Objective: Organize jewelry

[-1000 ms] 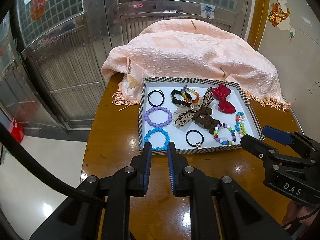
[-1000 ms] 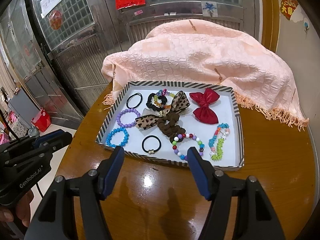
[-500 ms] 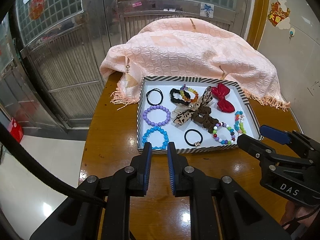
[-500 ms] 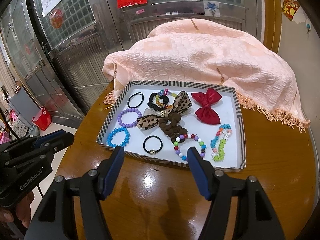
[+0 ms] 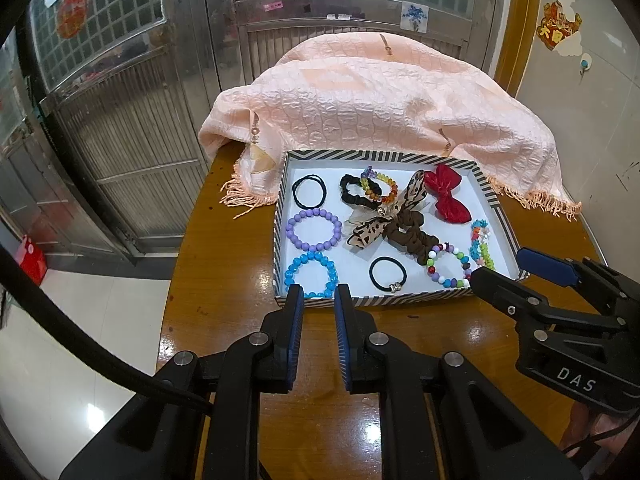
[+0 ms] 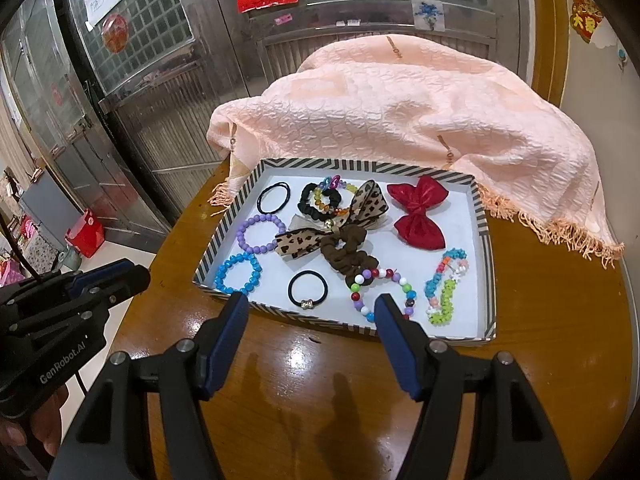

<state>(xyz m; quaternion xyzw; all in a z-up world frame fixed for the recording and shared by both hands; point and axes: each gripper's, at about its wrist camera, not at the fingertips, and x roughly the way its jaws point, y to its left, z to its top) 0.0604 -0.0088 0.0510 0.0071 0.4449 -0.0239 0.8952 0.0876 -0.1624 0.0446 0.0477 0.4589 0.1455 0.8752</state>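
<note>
A: Jewelry sits in the striped-rim tray [image 5: 404,156] on the wooden bench [image 5: 224,264]. Left column, far to near: thin black hair tie [image 5: 309,191], purple bead bracelet [image 5: 314,229], blue bead bracelet [image 5: 311,274]. Confirm from the right view?

B: Confirmed. Purple bead bracelet [image 6: 258,234] and blue bead bracelet [image 6: 238,273] lie just beside each other along the tray's left wall. Black hair tie with metal charm [image 6: 307,288] lies near the front rim. Multicolour bead bracelet [image 6: 380,294] lies beside it, its far end touching the brown scrunchie [image 6: 348,252].

A: Centre of tray?

B: Leopard-print bow [image 6: 332,222] overlaps the brown scrunchie. Behind it, black scrunchie [image 6: 318,202] with a rainbow bead bracelet [image 6: 334,196] lying across it. Red bow [image 6: 418,216] at far right, apart from the rest. Small blue-green bead strand [image 6: 444,286] near the right wall.

A: Left tool [image 5: 319,300]: fingers close together with a narrow gap, holding nothing, tips at the tray's front rim in front of the blue bead bracelet.

B: Right tool [image 6: 308,306]: fingers spread wide, holding nothing, tips over the front rim, one by the blue bracelet, the other by the multicolour bracelet.

A: Peach fringed cloth [image 5: 376,100] is draped behind the tray, its edge touching the far rim. Metal door [image 5: 132,92] behind the bench.
</note>
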